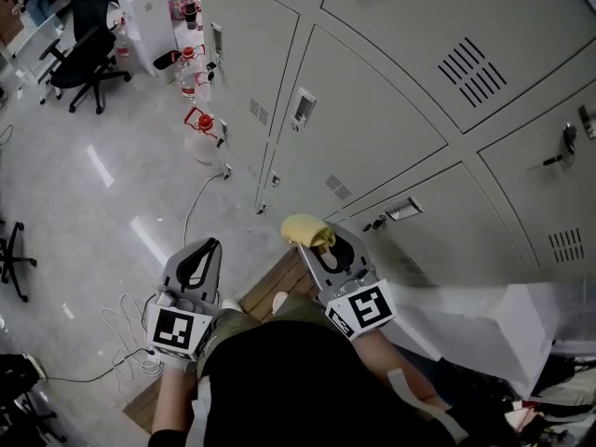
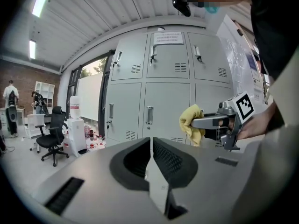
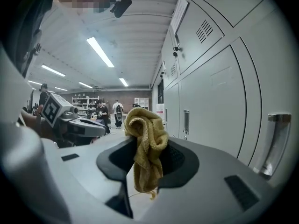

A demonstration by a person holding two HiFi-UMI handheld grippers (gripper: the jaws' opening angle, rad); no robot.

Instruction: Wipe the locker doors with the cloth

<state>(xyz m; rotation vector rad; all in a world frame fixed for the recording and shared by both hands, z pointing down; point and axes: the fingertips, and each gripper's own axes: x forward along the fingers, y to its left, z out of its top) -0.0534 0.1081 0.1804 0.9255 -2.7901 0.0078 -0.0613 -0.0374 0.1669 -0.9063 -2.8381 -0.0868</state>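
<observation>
My right gripper (image 1: 321, 241) is shut on a bunched yellow cloth (image 1: 308, 230), which sticks out past the jaws; the same yellow cloth (image 3: 146, 146) hangs between them in the right gripper view. It is held a little short of the grey locker doors (image 1: 372, 128), not touching them. My left gripper (image 1: 207, 250) is shut with nothing in it, held lower and to the left over the floor. In the left gripper view its jaws (image 2: 151, 160) meet, and the cloth (image 2: 191, 123) shows to the right in front of the lockers (image 2: 161, 101).
Bottles and red-capped containers (image 1: 197, 119) stand on the floor at the locker base, with a white cable (image 1: 197, 198). Office chairs (image 1: 84, 59) and a water dispenser (image 1: 149, 21) are at the far left. White sheeting (image 1: 484, 319) lies at the lower right. People stand far off in the room (image 3: 100, 113).
</observation>
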